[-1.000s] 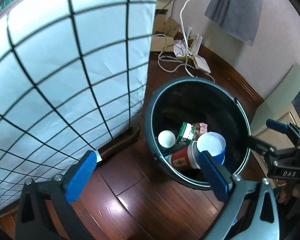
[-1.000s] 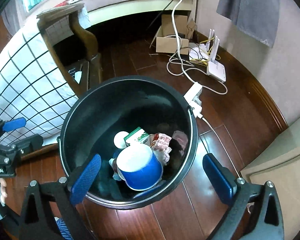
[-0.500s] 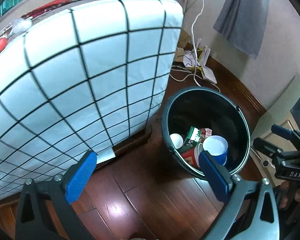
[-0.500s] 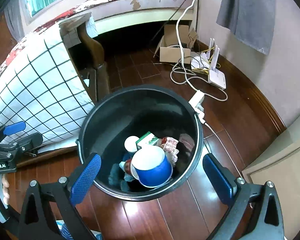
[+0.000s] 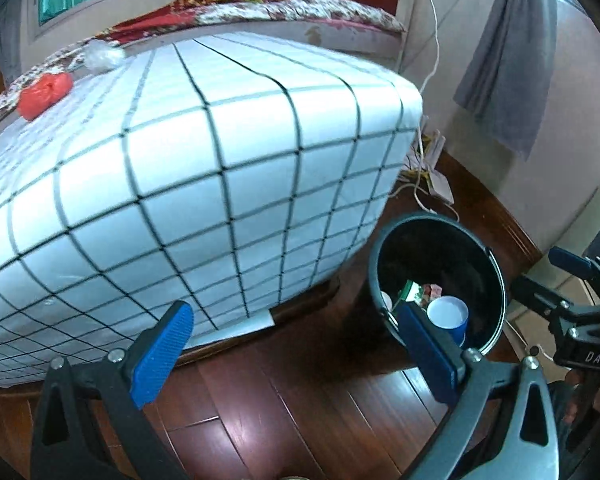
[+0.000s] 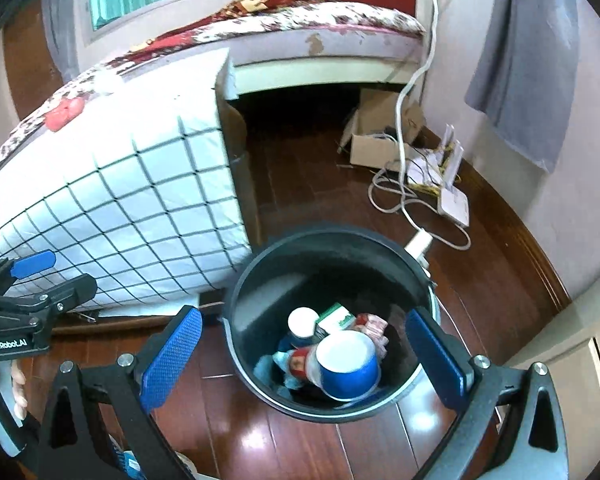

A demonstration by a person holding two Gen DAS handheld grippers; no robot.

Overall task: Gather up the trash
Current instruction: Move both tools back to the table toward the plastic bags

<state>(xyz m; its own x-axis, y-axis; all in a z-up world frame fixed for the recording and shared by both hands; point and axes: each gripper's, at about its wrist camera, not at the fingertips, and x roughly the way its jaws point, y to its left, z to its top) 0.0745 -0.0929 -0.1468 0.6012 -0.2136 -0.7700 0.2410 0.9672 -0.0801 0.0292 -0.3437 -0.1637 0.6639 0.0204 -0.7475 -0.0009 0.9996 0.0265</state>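
A: Where is the trash?

B: In the black bucket [image 6: 332, 408] on the wood floor [image 6: 480, 280], just beside the checked cloth [image 5: 220, 184]. A blue cup [image 6: 350, 364] lies on its side, mouth turned up toward us. A green carton [image 6: 334, 318] lies flat behind it.

A: And the claws?

B: The left gripper [image 5: 296, 354] is spread wide and holds nothing. The right gripper [image 6: 302, 354] is spread wide too, empty, above the bucket.

A: Anything on the cloth?

B: A red crumpled lump [image 5: 44, 94], far from the bucket.

Words on the two grippers

The right gripper [image 5: 584, 300] has white letters "DAS" on its black body. The left gripper [image 6: 32, 276] has "GenRobot.AI" in white on its black body. Print on the trash is too small to read.
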